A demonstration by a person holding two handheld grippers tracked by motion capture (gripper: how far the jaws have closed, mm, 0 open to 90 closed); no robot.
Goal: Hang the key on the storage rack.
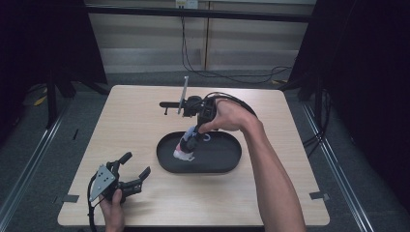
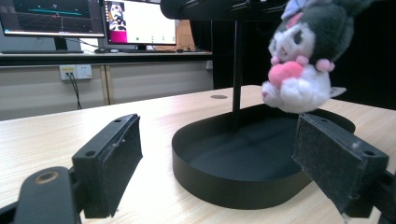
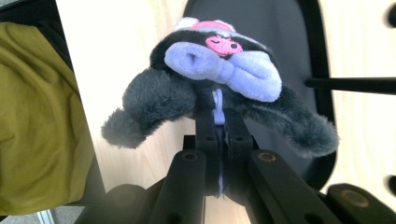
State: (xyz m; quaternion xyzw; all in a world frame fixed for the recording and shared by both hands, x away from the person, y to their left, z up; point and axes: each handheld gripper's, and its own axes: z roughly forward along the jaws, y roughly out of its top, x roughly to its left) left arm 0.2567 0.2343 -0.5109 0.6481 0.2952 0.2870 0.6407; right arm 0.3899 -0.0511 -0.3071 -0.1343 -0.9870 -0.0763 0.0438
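Over the table (image 1: 145, 116), in the high view, the right gripper (image 1: 189, 145) is held pointing down above the black oval tray (image 1: 217, 162), which sits near the table's centre. A plush toy (image 1: 184, 150) is hung from it, clamped at the top, over the tray's left end; contact between toy and tray floor cannot be told from this angle. A black stand (image 1: 170, 104) with a thin upright plate is seen just beyond the tray, on the far side. The left gripper (image 1: 134, 169) is held at the near left corner of the table, well apart from the tray, jaws spread and nothing between them.

From the left gripper view, both black pads (image 2: 114, 161) are seen wide apart and unloaded, low over the wooden table. The tray (image 2: 224, 182) lies just ahead. The plush toy (image 2: 303, 60) is seen suspended clear above the tray's right side: dark ears, white face, pink heart held at the chest. A black post (image 2: 238, 70) is seen rising at the tray's far side. Monitors (image 2: 93, 21) are seen on a desk in the background.

From the right gripper view, the jaws are pressed together on a lilac loop (image 3: 217, 109) at the toy's head, just below the lilac bow (image 3: 229, 65). The toy (image 3: 159, 100) is seen from above, dark and fluffy, with the tray (image 3: 289, 28) beneath it and bare tabletop to the left. A yellow-green garment (image 3: 37, 121) is seen at the left edge.
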